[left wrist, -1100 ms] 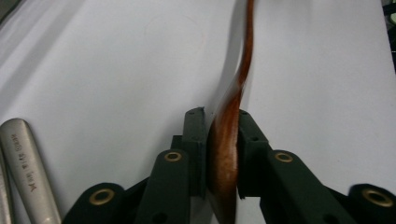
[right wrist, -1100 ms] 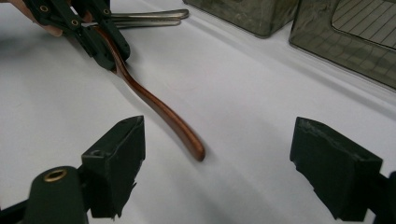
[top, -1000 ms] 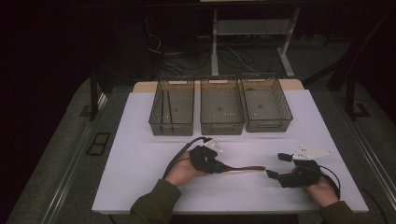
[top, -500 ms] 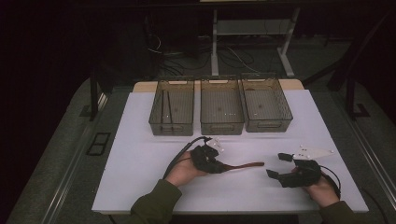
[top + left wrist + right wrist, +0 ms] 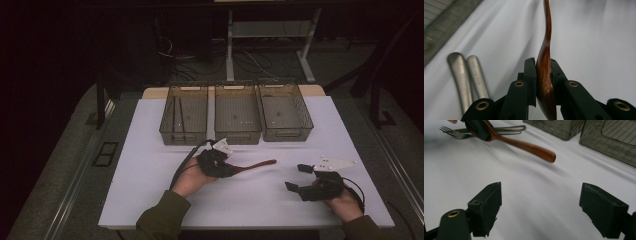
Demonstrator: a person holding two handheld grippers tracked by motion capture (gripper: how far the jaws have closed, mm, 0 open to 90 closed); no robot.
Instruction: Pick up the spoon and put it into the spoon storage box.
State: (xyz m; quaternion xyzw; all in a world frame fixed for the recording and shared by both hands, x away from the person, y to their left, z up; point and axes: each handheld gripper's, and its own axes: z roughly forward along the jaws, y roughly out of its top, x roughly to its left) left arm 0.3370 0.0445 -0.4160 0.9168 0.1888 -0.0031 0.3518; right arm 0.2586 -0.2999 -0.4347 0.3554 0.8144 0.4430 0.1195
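Note:
A reddish-brown wooden spoon (image 5: 257, 163) lies level just above the white table (image 5: 145, 150), its handle pointing right. My left gripper (image 5: 226, 169) is shut on its bowl end. In the left gripper view the black pads (image 5: 531, 72) press both sides of the spoon (image 5: 545, 52), and the gripper (image 5: 542, 63) is turned so the spoon stands on edge. My right gripper (image 5: 295, 178) rests near the table's front right, open with nothing between its jaws. In the right gripper view its gripper (image 5: 541, 205) faces bare table, with the spoon (image 5: 524, 145) and the left gripper (image 5: 477, 127) farther off.
Three clear wire-patterned bins (image 5: 184, 114) (image 5: 237, 112) (image 5: 285, 110) stand side by side at the back of the table. Two metal cutlery handles (image 5: 465, 75) lie beside the left gripper, and a fork (image 5: 451, 132) lies under the spoon's bowl end.

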